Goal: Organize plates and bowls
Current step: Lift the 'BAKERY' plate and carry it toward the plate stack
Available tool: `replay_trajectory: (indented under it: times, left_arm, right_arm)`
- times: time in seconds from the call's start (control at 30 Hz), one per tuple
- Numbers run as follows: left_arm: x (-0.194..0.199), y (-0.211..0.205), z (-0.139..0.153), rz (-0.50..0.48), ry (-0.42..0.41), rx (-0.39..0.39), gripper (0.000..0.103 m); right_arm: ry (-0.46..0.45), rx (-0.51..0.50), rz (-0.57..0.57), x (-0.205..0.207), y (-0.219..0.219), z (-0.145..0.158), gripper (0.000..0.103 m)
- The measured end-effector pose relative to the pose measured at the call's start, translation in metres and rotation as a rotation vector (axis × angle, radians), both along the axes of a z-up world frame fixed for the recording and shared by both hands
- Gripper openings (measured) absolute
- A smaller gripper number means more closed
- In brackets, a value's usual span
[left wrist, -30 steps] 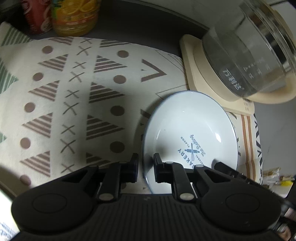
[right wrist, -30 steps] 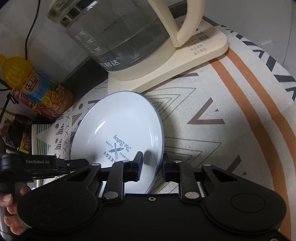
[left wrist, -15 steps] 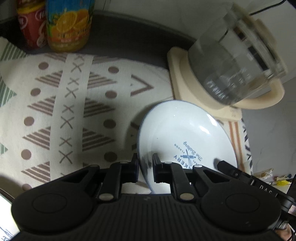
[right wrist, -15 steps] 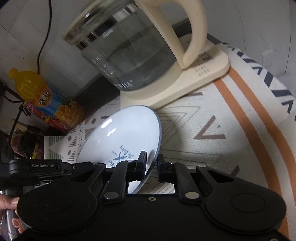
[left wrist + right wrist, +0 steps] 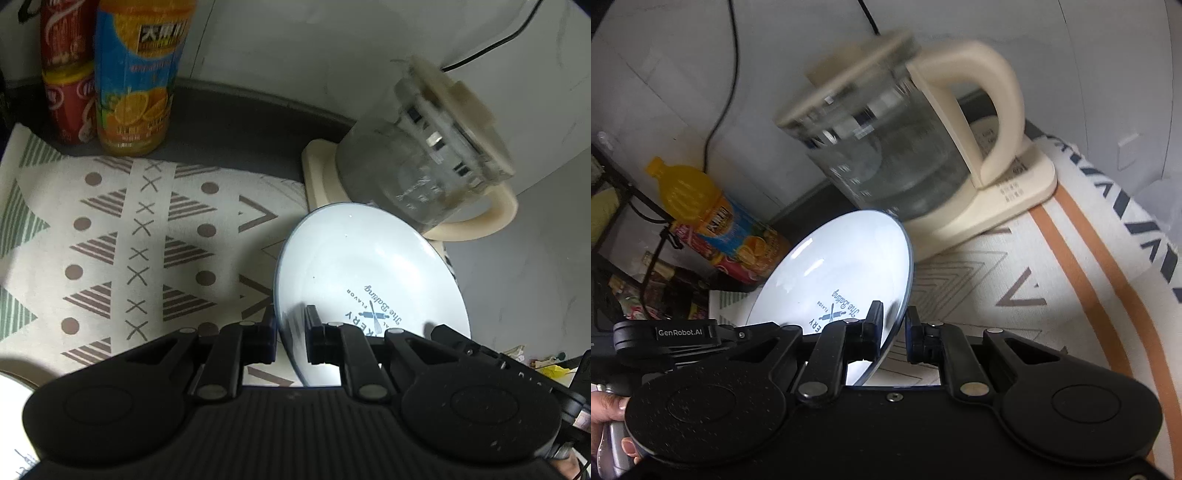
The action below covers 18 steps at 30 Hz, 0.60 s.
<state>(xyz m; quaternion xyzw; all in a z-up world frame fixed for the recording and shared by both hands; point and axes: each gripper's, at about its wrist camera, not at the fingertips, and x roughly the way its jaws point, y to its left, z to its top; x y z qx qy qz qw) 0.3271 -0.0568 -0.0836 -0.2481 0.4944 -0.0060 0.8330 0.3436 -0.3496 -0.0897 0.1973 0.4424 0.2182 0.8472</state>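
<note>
A white plate [image 5: 354, 273] with a blue rim and a blue bakery logo hangs above the patterned cloth, held on both sides. My left gripper [image 5: 290, 332] is shut on its left rim. My right gripper [image 5: 894, 328] is shut on its right rim, where the plate [image 5: 842, 269] tilts up toward the kettle. The other gripper's black arm [image 5: 683, 332] shows at the plate's far side in the right wrist view. The edge of another white dish [image 5: 11, 398] peeks in at the lower left of the left wrist view.
A glass kettle [image 5: 424, 166] on a cream base [image 5: 1008, 199] stands just behind the plate. An orange juice bottle [image 5: 140, 81] and red cans [image 5: 66, 74] stand at the back left. The patterned tablecloth [image 5: 129, 240] covers the table. A cable [image 5: 720, 92] runs down the wall.
Both grippers have lifted the plate off the cloth, and it now tilts. The kettle and bottles have slid lower in both views.
</note>
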Motion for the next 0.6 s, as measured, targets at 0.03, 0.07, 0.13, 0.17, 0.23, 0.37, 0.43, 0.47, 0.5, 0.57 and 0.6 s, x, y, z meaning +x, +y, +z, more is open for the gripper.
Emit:
replay_trajectory:
  times: [0.03,0.07,0.13,0.17,0.23,0.37,0.43,0.47,0.5,0.57,0.6]
  left_arm:
    - [-0.001,0.0,0.003,0.0,-0.011,-0.005,0.013]
    - [-0.003,0.0,0.006,0.002,-0.021,-0.012,0.013]
    - [-0.008,0.002,0.013,0.001,-0.04,-0.019,0.013]
    - [-0.011,0.002,0.016,-0.003,-0.05,-0.019,0.013]
    - [-0.017,0.005,0.023,-0.005,-0.068,-0.029,0.013]
    - [-0.032,0.014,0.032,-0.015,-0.101,-0.03,0.013]
    - [-0.04,0.02,0.037,-0.025,-0.111,-0.033,0.013]
    - [-0.046,0.024,0.039,-0.029,-0.112,-0.038,0.013]
    - [-0.052,0.028,0.043,-0.035,-0.113,-0.041,0.013]
    - [-0.063,0.035,0.048,-0.048,-0.118,-0.037,0.013]
    - [-0.07,0.04,0.05,-0.053,-0.124,-0.036,0.013]
  right_arm:
    - [-0.007,0.002,-0.003,-0.002,0.0,0.003,0.012]
    - [-0.015,0.004,-0.007,-0.003,0.0,0.006,0.012]
    - [-0.029,0.01,-0.017,-0.008,0.001,0.014,0.012]
    - [-0.036,0.013,-0.021,-0.01,0.002,0.018,0.012]
    - [-0.056,0.014,-0.028,-0.017,0.006,0.026,0.012]
    - [-0.089,0.003,-0.046,-0.035,0.019,0.041,0.012]
    - [-0.088,0.016,-0.069,-0.047,0.027,0.046,0.012]
    - [-0.087,0.018,-0.078,-0.053,0.032,0.048,0.012]
    - [-0.09,0.016,-0.082,-0.06,0.037,0.05,0.012]
    - [-0.093,0.016,-0.087,-0.073,0.047,0.051,0.012]
    - [-0.091,0.015,-0.088,-0.08,0.053,0.051,0.012]
